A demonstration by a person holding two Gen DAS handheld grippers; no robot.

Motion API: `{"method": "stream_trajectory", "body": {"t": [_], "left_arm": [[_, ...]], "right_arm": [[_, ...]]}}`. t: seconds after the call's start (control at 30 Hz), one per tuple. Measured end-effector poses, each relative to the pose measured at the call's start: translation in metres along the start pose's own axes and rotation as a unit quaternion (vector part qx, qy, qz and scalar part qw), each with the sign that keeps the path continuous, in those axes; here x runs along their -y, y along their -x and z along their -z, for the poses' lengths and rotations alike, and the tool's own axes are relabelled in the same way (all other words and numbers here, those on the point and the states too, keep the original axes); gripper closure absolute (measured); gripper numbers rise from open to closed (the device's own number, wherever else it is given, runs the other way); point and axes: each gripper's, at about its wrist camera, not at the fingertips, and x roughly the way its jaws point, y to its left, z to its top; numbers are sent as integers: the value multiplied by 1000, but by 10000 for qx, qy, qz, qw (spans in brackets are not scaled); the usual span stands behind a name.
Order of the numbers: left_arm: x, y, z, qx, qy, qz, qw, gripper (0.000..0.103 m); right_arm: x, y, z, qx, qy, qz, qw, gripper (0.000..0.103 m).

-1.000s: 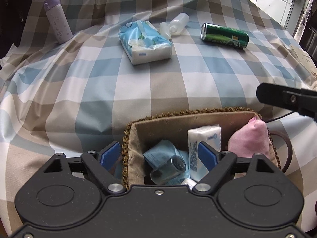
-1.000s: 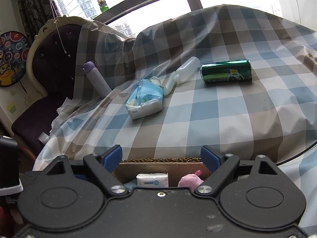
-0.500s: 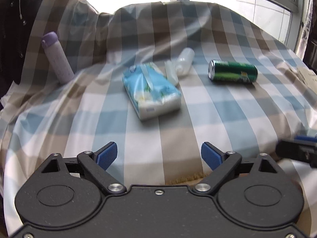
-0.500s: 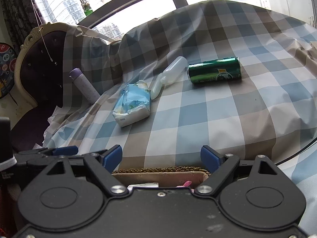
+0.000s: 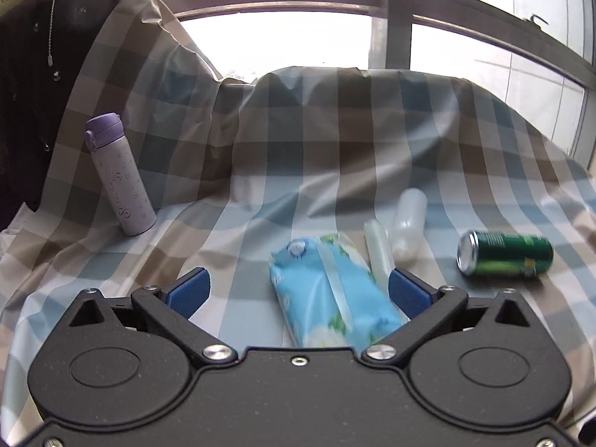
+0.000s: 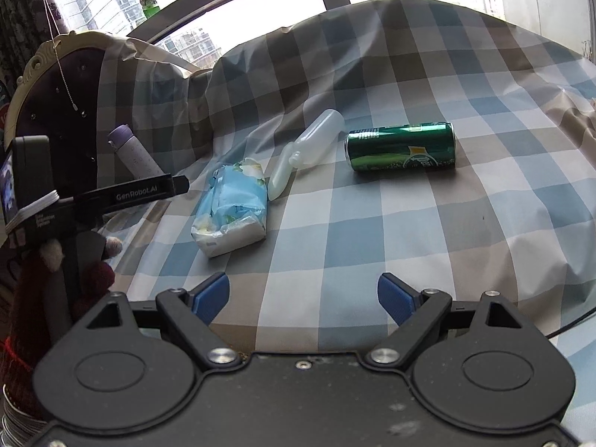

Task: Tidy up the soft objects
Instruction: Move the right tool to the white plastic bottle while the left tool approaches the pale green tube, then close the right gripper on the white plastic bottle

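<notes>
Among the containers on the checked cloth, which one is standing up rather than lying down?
The purple flask, leaning near the chair back. The green can and the clear plastic bottle lie on their sides.

Both grippers share one build. The left gripper (image 5: 298, 292) has a matte black body with two raised round discs, silver screws at the pivots, angled black link arms and ribbed blue pads (image 5: 190, 290) at the tips. The right gripper (image 6: 302, 298) looks the same, dusty on top. White "GenRobot.AI" lettering marks the left one's side.
</notes>
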Motion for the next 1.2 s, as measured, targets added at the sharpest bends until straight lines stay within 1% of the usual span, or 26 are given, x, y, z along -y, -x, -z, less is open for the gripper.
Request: {"method": "stream_trajectory", "body": {"t": [0.07,0.13,0.17,0.23,0.33,0.4,0.53,0.63,0.73,0.87,0.97,1.1,1.2], "left_arm": [[-3,-12,-6,9,67,-22,10000,4],[-4,-24,-5,-32,25,-31,10000,4],[-4,-30,-3,-81,3,-118,9999,4],[-5,-39,0,-315,27,-364,9988,6],[-14,-42,-1,-516,261,-122,9982,6],[-17,-42,-1,-528,296,-164,9980,6],[-23,-48,-4,-601,383,-313,9970,6],[-26,-51,-5,-683,467,-265,9962,6],[-24,-51,-5,-667,402,-280,9966,6],[-18,-50,-6,-588,217,-321,9975,5],[-19,-51,-7,-594,215,-344,9974,5],[-24,-53,-8,-662,391,-216,9968,5],[-25,-53,-9,-643,431,-235,9967,5]], "right_arm": [[-1,-7,-10,-40,27,2,10000,16],[-2,-16,-20,-96,19,-15,10000,16],[-3,-22,-26,-134,18,-25,9999,17],[-4,-32,-36,-199,45,-62,9998,25],[-8,-50,-52,-191,171,-1,9997,25],[-12,-62,-64,-157,292,91,9994,26],[-18,-90,-95,-78,408,115,9991,26],[-22,-115,-123,25,453,193,9988,26],[-29,-148,-154,72,560,354,9978,26],[-29,-199,-187,-138,358,480,9981,27],[-24,-235,-202,-300,140,722,9968,27],[-22,-273,-208,-537,102,962,9939,28],[-19,-295,-207,-701,47,1193,9904,32]]}}
